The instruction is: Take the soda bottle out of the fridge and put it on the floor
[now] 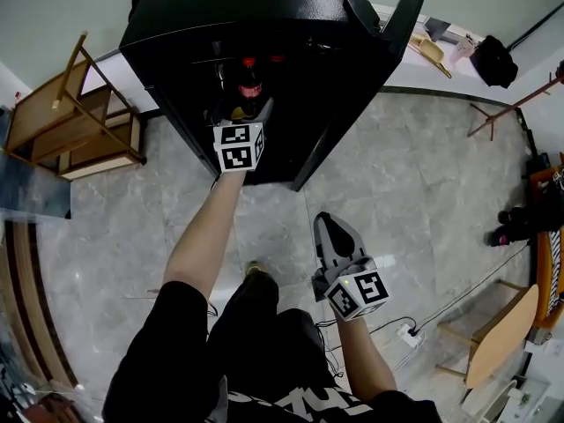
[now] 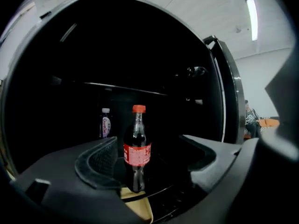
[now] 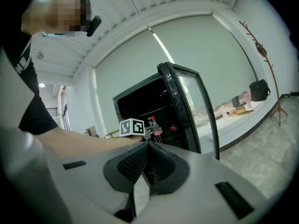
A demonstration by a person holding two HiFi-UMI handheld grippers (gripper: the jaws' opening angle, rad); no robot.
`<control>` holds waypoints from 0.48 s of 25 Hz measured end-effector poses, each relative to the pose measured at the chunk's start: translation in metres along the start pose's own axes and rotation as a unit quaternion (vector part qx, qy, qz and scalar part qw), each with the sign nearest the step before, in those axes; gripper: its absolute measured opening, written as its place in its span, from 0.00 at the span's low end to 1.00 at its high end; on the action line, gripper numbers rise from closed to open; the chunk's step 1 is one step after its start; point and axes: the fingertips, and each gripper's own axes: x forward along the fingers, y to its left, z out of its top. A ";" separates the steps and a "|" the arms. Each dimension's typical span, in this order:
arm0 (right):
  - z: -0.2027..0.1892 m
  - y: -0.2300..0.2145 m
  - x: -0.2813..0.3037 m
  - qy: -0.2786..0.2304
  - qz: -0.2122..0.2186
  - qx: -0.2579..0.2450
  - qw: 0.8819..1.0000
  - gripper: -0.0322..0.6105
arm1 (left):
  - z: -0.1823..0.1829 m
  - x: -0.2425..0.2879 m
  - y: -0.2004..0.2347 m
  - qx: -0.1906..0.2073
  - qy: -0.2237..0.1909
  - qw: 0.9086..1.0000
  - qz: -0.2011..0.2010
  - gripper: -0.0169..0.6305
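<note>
My left hand-held gripper [image 1: 239,111] reaches into the black fridge [image 1: 264,25], whose door [image 1: 354,104] stands open to my right. In the left gripper view, the jaws of this hand-held gripper [image 2: 149,158] are apart and hold nothing. The soda bottle [image 2: 137,148] stands upright between them on its own, inside the fridge. It has a red cap and a red label, and it is closer to the left pad than to the right one. I cannot tell if the pad touches it. Behind it, deeper and a little to the left, there is a small bottle [image 2: 105,123] with a white cap and a purple label.

My right hand-held gripper [image 1: 322,224] hangs outside the fridge, above the grey floor [image 1: 414,174] and near my body. In the right gripper view its jaws [image 3: 147,147] are pressed together with nothing between them. From there the soda bottle [image 3: 153,125] shows far ahead, in the open fridge.
</note>
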 end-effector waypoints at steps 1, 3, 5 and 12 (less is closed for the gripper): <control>-0.003 -0.005 -0.001 0.003 -0.005 0.003 1.000 0.09 | -0.003 0.009 0.003 0.005 0.002 1.000 0.002 0.66; -0.008 -0.012 -0.002 0.008 -0.014 0.006 1.000 0.09 | -0.008 0.025 0.010 0.012 0.005 1.000 0.008 0.66; -0.011 -0.017 -0.001 0.010 -0.019 0.005 1.000 0.09 | -0.013 0.039 0.016 0.016 0.011 1.000 0.010 0.66; -0.018 -0.036 -0.001 0.005 -0.033 0.000 0.999 0.09 | -0.021 0.071 0.022 0.023 0.023 0.999 0.007 0.59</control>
